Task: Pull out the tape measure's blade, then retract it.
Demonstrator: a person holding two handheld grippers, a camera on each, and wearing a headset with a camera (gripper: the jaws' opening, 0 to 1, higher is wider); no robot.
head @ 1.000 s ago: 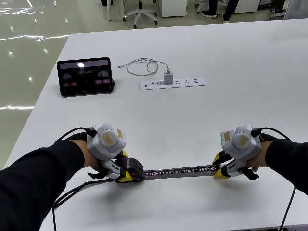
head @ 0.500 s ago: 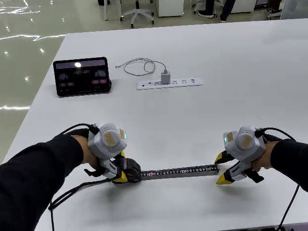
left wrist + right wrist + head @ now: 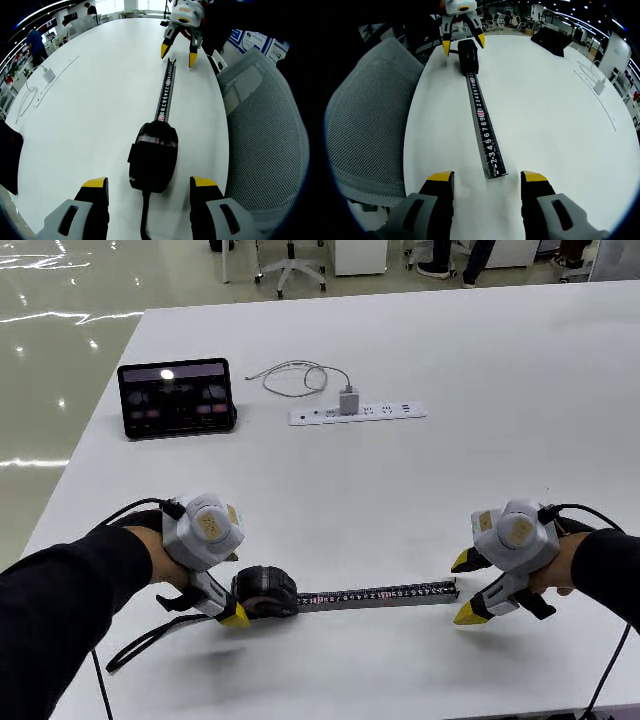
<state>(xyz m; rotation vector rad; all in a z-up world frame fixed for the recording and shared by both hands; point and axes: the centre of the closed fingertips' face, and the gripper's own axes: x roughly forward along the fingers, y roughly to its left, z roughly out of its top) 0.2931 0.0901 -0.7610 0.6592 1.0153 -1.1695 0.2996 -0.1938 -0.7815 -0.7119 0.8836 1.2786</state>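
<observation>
Tape measure case (image 3: 265,590) sits on the white table (image 3: 400,490), close to the near edge and toward the person's left, with its blade (image 3: 375,594) drawn out flat along the tabletop, numbers up, and nobody's got hold of either end! In the left gripper view, the left gripper (image 3: 149,182) has its jaws spread wide, the rear of the case just between the yellow tips with clear table showing on both sides. Over at the far end the right gripper (image 3: 465,588) is spread apart too, the blade's hooked tip (image 3: 496,172) lying just between its fingertips and touching neither. So the pull-out looks done and the retract is what's left. Here's the danger: with the case unheld, a blade let go all at once could whip back, slap the hook into the mouth and send the case skidding, or the loose blade could twist or kink on the way in. Pinning the case first would settle that. The strap (image 3: 145,220) trailing off the back of the case could also snag a finger. As for direction, the long axis runs left to right across the person's front, roughly along the near table edge, case to the left, hook pointing right. The tablet (image 3: 177,398) and power strip (image 3: 358,413) sit well apart, farther up the table.
</observation>
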